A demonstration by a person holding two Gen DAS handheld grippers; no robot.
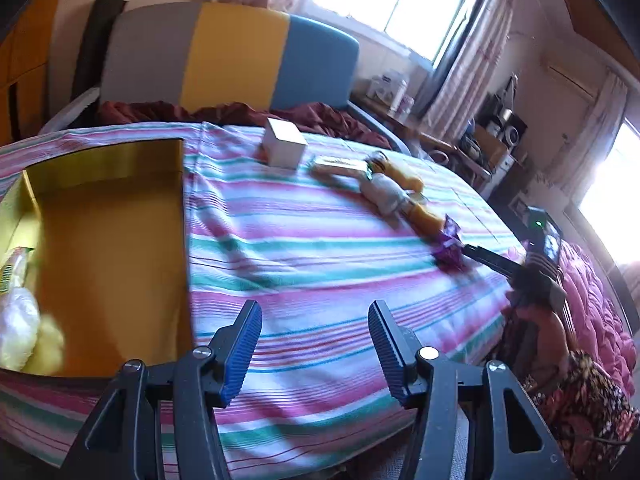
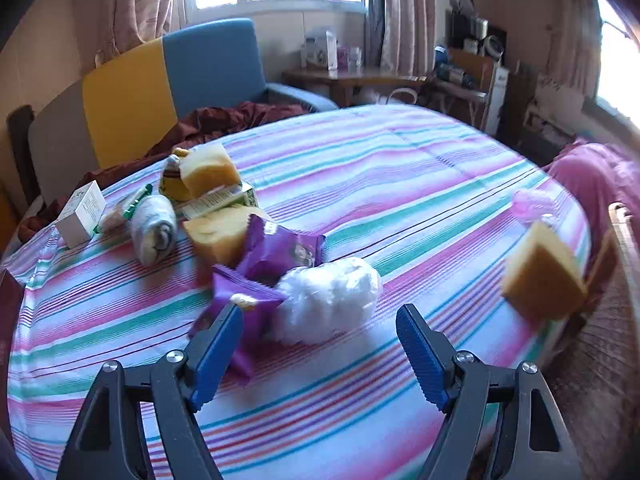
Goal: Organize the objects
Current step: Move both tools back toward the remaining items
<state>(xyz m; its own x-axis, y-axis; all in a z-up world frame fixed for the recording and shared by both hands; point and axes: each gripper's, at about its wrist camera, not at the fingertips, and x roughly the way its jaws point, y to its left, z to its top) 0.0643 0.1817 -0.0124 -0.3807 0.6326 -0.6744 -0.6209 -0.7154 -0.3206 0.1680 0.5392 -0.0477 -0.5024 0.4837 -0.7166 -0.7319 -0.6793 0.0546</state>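
Note:
A yellow open box (image 1: pixel 108 248) lies on the striped bed at the left, with pale packets (image 1: pixel 18 320) in its near corner. My left gripper (image 1: pixel 314 340) is open and empty, above the bedspread right of the box. My right gripper (image 2: pixel 320 340) is open, just before a white crumpled bag (image 2: pixel 332 300) and purple snack packets (image 2: pixel 276 256). Behind them lie yellow sponges (image 2: pixel 218 234), a rolled sock (image 2: pixel 154 228), a green carton (image 2: pixel 224 200) and a white box (image 2: pixel 82 214). Another sponge (image 2: pixel 544 276) sits near the bed's right edge.
The striped bedspread (image 2: pixel 400 184) covers the bed, with a grey, yellow and blue headboard (image 1: pixel 236 56) behind. A pink quilt (image 1: pixel 592 300) lies at the right. A cluttered desk (image 2: pixel 360 76) stands under the window. The right gripper's fingers (image 1: pixel 492 258) show in the left wrist view.

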